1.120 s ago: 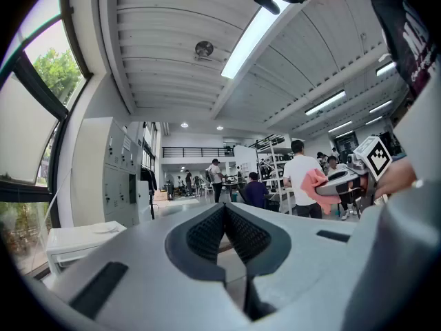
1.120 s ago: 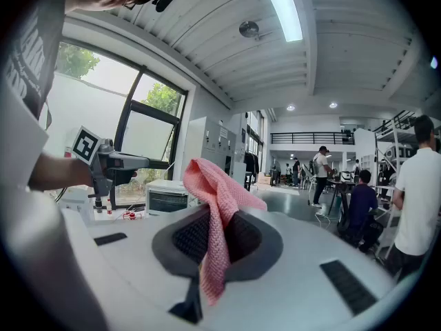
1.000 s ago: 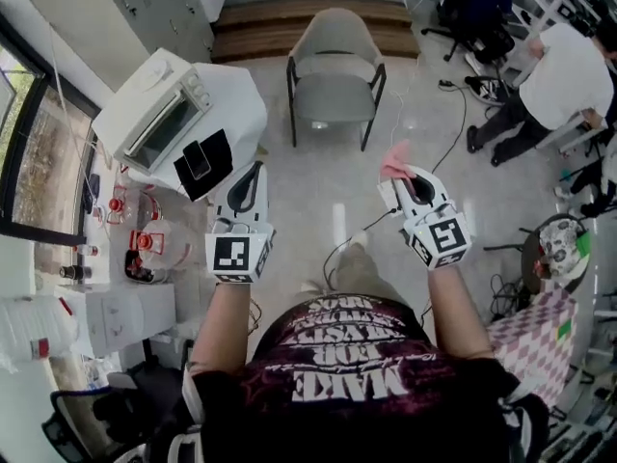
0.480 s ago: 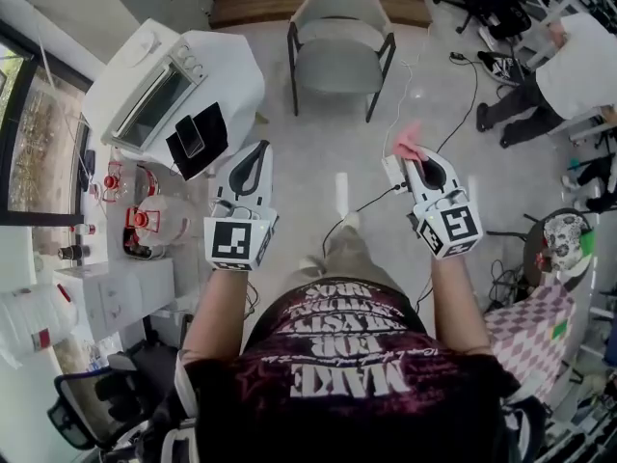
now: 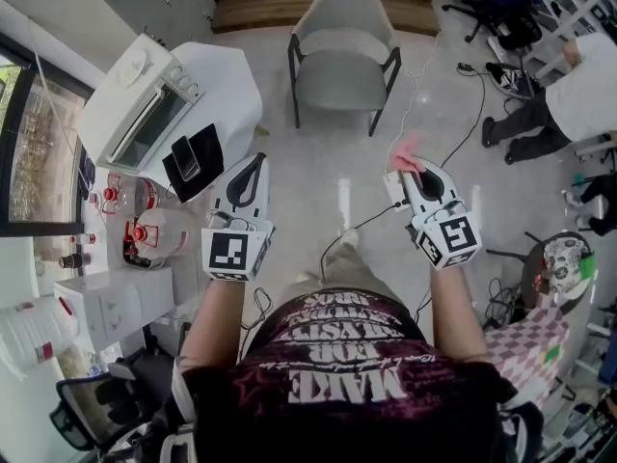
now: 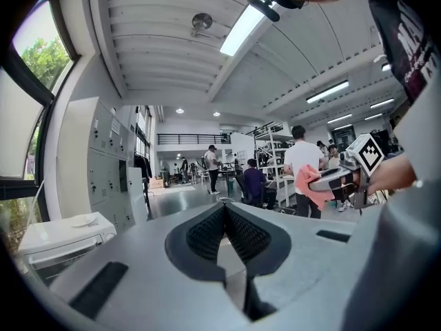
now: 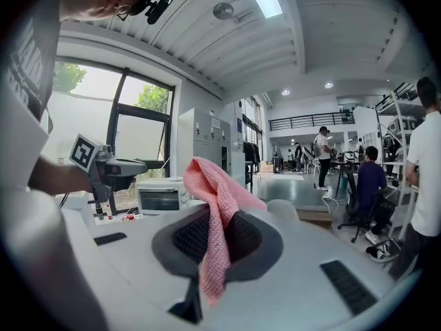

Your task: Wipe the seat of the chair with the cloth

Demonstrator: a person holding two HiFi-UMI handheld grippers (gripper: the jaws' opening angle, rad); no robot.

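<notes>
an open-plan lab workspace, with grey lockers [image 6: 103, 178], metal shelving [image 7: 398, 116], ceiling strip lights [image 6: 242, 27] and workers [image 6: 302, 163] among desks.

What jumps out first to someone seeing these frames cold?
The pink cloth, clamped in the right gripper and flopping over its top, is the one bright thing, at the head view's right. Straight ahead stands the grey chair, apart from both grippers. The left gripper is shut on nothing, beside a white table that carries a toaster oven.
</notes>
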